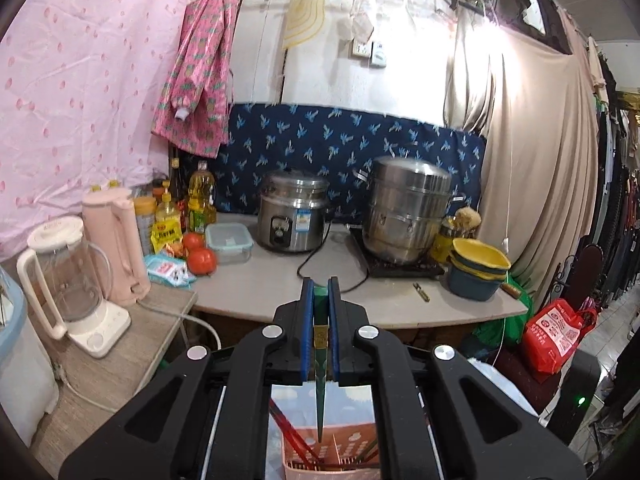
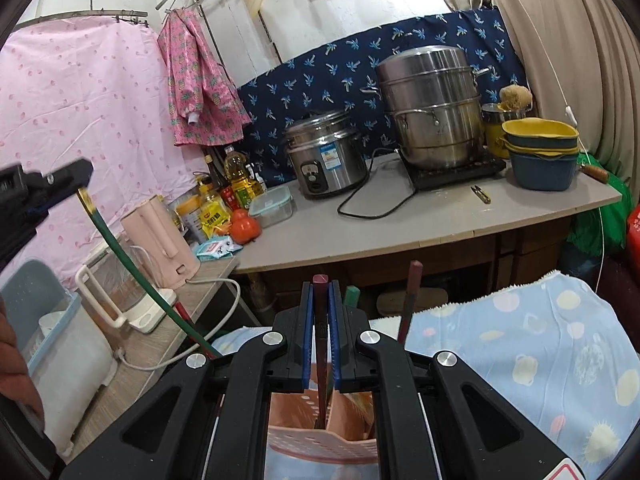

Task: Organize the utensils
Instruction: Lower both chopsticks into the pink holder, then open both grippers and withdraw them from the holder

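My left gripper [image 1: 320, 285] is shut on a green chopstick [image 1: 320, 400] with a gold band. It hangs point down over the pink perforated utensil holder [image 1: 332, 454]. Red chopsticks [image 1: 288, 428] lean in the holder. The right wrist view shows the left gripper [image 2: 82, 174] at far left with the green chopstick [image 2: 132, 268] slanting down. My right gripper [image 2: 321, 286] is shut on a dark red chopstick [image 2: 320, 352] that stands upright in the pink holder [image 2: 320, 436]. Another dark red chopstick [image 2: 410, 300] and a green chopstick top [image 2: 351, 294] stand behind the fingers.
The holder sits on a blue patterned cloth [image 2: 520, 360]. Behind is a counter [image 2: 400, 224] with a rice cooker [image 2: 326, 156], a steel steamer [image 2: 432, 108], stacked bowls [image 2: 542, 152], bottles and tomatoes [image 1: 200, 258]. A blender [image 1: 64, 276] and a pink kettle [image 1: 114, 240] stand at left.
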